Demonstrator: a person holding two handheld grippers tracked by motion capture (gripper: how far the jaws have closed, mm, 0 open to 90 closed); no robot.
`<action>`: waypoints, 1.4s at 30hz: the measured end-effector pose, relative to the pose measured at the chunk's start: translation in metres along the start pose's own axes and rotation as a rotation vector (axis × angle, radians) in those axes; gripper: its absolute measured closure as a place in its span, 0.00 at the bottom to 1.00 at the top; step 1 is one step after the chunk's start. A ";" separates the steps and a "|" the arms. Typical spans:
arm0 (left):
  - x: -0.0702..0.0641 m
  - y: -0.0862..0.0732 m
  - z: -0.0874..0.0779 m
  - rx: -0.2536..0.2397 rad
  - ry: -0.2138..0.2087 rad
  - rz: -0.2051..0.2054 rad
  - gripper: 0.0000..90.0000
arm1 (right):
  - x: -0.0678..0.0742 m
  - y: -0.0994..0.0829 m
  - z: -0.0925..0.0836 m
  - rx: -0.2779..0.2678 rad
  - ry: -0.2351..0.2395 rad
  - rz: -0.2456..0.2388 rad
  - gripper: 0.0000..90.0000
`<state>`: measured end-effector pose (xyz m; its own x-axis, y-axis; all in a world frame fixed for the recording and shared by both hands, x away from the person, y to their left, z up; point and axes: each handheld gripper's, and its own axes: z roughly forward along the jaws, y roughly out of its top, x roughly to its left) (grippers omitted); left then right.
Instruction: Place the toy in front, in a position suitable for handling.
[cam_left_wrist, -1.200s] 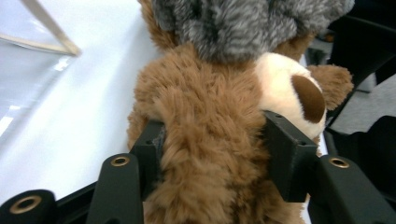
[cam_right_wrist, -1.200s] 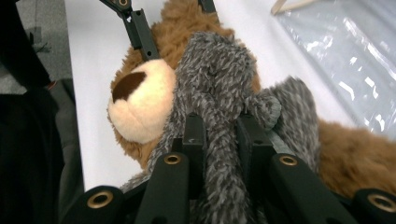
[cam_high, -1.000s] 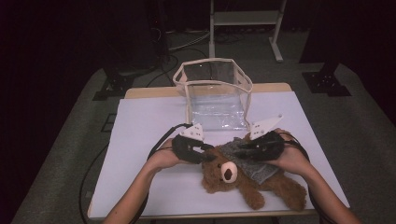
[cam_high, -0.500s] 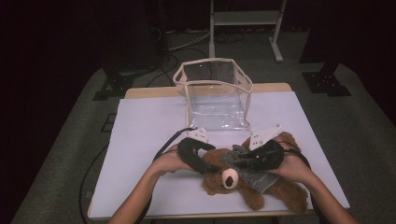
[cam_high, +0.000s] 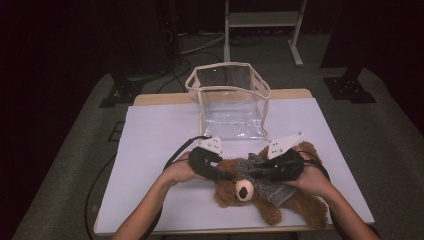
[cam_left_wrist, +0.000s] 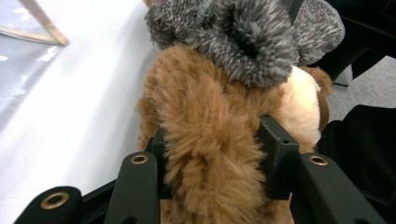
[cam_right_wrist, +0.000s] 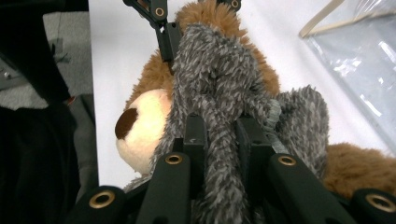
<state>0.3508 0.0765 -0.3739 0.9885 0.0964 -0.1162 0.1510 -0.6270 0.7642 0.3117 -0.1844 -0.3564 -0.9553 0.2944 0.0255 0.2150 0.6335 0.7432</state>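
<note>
A brown teddy bear (cam_high: 300, 210) lies on its back at the near right of the white table (cam_high: 160, 140), with a grey fuzzy garment (cam_high: 272, 190) bunched around its neck and chest. My left gripper (cam_high: 227, 175) reaches in from the left. Its jaws have just been closing, and in the left gripper view (cam_left_wrist: 212, 149) they press on a fold of the bear's brown fur (cam_left_wrist: 205, 107) below the grey garment (cam_left_wrist: 243, 37). My right gripper (cam_high: 255, 170) comes from the right. In the right gripper view (cam_right_wrist: 219, 135) it is shut on a strip of the grey garment (cam_right_wrist: 219, 70) beside the bear's muzzle (cam_right_wrist: 140, 126).
A clear plastic bag (cam_high: 232, 100) with a cream trim stands open at the back middle of the table. Cables trail from both grippers over the near side. Dark floor and a stand's legs (cam_high: 295, 45) lie beyond the table.
Both hands have shifted slightly toward the table's near edge. The grey garment now looks more bunched over the bear's neck. The bear lies much where it was.
</note>
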 end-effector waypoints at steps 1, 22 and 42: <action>0.000 0.001 -0.004 0.001 0.006 -0.002 0.64 | -0.001 0.002 0.001 -0.009 0.001 0.002 0.84; -0.018 -0.028 -0.025 0.012 0.137 0.091 0.62 | -0.005 -0.010 -0.042 0.051 -0.107 0.011 0.85; -0.019 -0.016 -0.021 -0.016 0.090 0.022 0.25 | -0.013 -0.033 -0.035 0.051 -0.042 0.063 0.86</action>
<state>0.3298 0.1007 -0.3709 0.9875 0.1520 -0.0421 0.1281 -0.6172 0.7763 0.3098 -0.2337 -0.3579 -0.9304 0.3641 0.0426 0.2858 0.6477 0.7062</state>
